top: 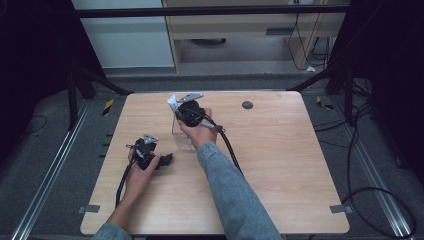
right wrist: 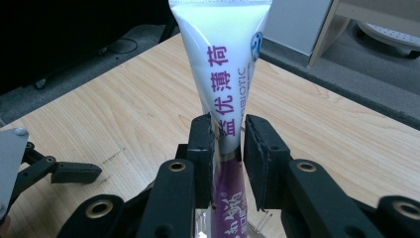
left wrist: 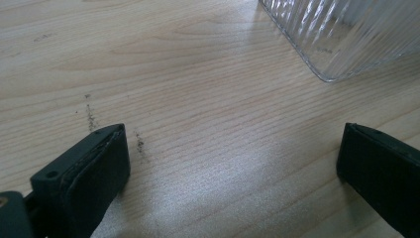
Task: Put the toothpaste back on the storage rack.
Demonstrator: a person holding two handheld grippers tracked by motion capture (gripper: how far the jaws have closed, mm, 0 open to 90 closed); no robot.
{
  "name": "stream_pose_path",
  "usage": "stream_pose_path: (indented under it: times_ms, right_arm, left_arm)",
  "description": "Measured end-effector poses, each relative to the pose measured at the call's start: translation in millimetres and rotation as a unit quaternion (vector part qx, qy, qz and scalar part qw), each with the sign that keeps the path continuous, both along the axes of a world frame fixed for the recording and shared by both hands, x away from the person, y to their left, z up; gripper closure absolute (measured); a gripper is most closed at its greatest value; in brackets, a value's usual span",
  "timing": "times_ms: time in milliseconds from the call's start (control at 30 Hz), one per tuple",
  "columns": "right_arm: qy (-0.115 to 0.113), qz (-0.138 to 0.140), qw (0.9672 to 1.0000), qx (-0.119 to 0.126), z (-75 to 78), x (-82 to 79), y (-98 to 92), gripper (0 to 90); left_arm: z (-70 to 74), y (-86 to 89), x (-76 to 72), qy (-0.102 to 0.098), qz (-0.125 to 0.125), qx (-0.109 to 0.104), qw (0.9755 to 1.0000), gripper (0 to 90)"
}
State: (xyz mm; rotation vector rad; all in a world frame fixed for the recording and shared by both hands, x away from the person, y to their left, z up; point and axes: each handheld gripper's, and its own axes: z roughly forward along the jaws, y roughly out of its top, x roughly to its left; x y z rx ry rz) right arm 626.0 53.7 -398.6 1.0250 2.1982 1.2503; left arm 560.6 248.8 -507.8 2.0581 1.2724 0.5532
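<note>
White tube [right wrist: 223, 64] carries purple Chinese characters running down it: 荷, 薄, 优, 益. Beside them, small Latin capitals read "BIOTIC", the start cut off. Lower, on the purple part, more characters, too hidden to read.

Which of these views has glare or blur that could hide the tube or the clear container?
Right gripper view: the tube glares white at its top, print lower down legible, right gripper sharp. Left gripper view: ribbed clear container crisp, jaws in the foreground soft. High view: even light, dark surroundings, the container faint beside the hand.

tube [right wrist: 223, 74]: top cut off | glass [left wrist: 341, 34]: mostly out of frame
</note>
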Motion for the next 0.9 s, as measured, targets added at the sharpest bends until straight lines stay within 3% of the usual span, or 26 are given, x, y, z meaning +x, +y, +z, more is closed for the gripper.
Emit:
stream_pose_path:
  times_ms: [367, 900]
  right_arm:
    - [0.002, -0.003, 1.0000, -0.004, 0.4, -2.6, -5.7, 67.9]
    - [0.000, -0.005, 1.0000, -0.004, 7.1, -8.1, -14.2, 67.4]
  left_arm:
    - [0.0, 0.0, 0.0, 0.000, 0.000, 0.000, 1.0000, 0.0]
    - [0.0, 0.0, 0.0, 0.000, 0.000, 0.000, 1.0000, 0.0]
